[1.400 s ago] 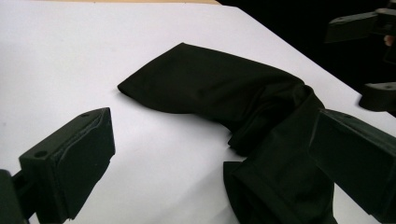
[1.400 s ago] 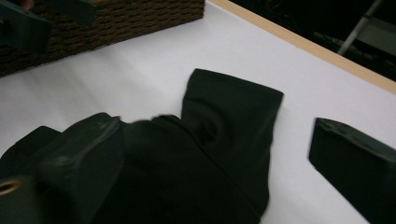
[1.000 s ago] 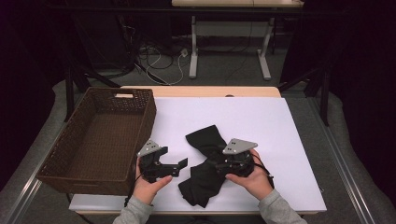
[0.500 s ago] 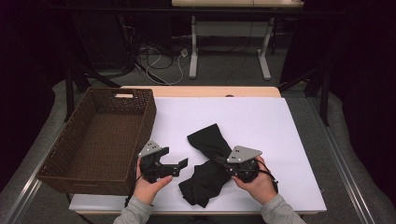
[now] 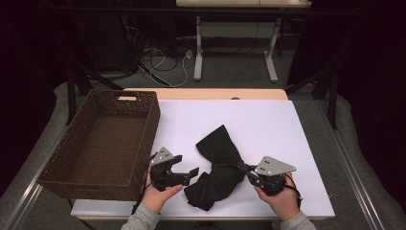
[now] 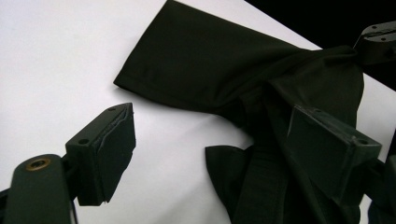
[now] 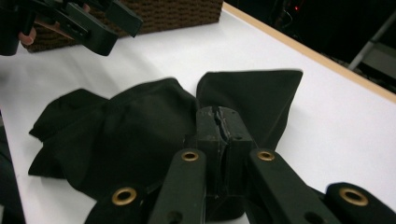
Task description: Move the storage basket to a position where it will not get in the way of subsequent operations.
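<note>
High view: right claw pinches cloth edge.

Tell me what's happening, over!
Right gripper shut on crumpled black cloth. Left gripper open beside it, jaws closing. Brown wicker basket clear.

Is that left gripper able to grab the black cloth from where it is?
Probably yes: the left gripper stands open beside the black cloth, nothing between them, and cloth already lies between its jaws in its own view.

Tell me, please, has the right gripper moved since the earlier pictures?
Yes. The right gripper, shut on the black cloth, has drawn rightward, away from the wicker basket and toward the table's right edge.
</note>
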